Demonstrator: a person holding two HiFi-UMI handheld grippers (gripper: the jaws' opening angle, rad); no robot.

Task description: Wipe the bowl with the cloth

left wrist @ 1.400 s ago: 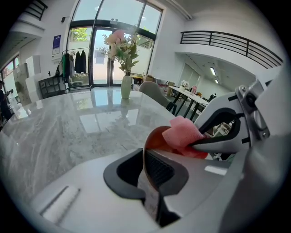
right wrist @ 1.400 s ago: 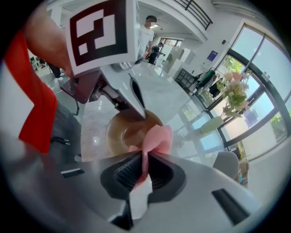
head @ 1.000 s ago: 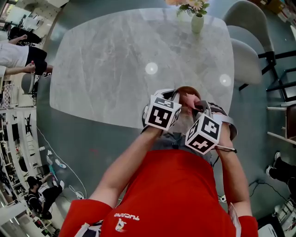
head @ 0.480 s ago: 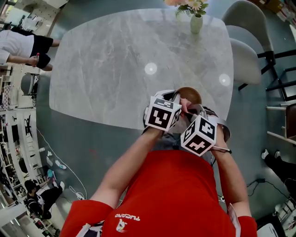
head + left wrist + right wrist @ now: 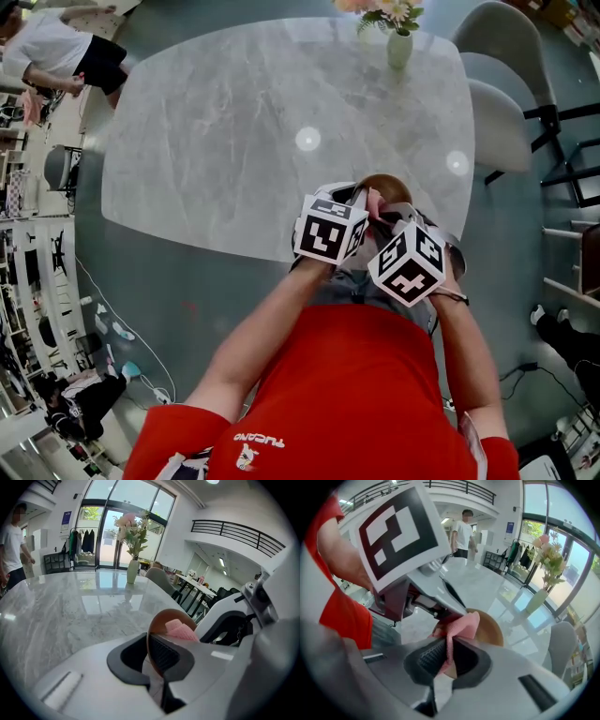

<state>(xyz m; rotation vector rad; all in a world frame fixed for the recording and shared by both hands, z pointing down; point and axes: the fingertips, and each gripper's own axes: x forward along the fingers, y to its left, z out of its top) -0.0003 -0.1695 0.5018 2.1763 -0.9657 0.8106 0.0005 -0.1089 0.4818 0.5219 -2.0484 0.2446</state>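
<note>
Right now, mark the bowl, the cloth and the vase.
bowl [image 5: 159, 620], left gripper view, brown wall.
cloth [image 5: 462, 627], right gripper view, upper pink fold.
vase [image 5: 133, 572], left gripper view, pale body.

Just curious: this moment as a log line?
left hand-held gripper: shut on bowl | right hand-held gripper: shut on cloth | cloth inside bowl

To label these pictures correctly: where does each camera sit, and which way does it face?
Head view: on the person's head, facing steeply down at the table; red shirt and forearms show.
Left gripper view: on the left gripper, facing along jaws shut on the bowl rim, over the table.
Right gripper view: on the right gripper, along jaws shut on the cloth; an arm shows.
Shared: both gripper views show bowl, cloth, vase.
</note>
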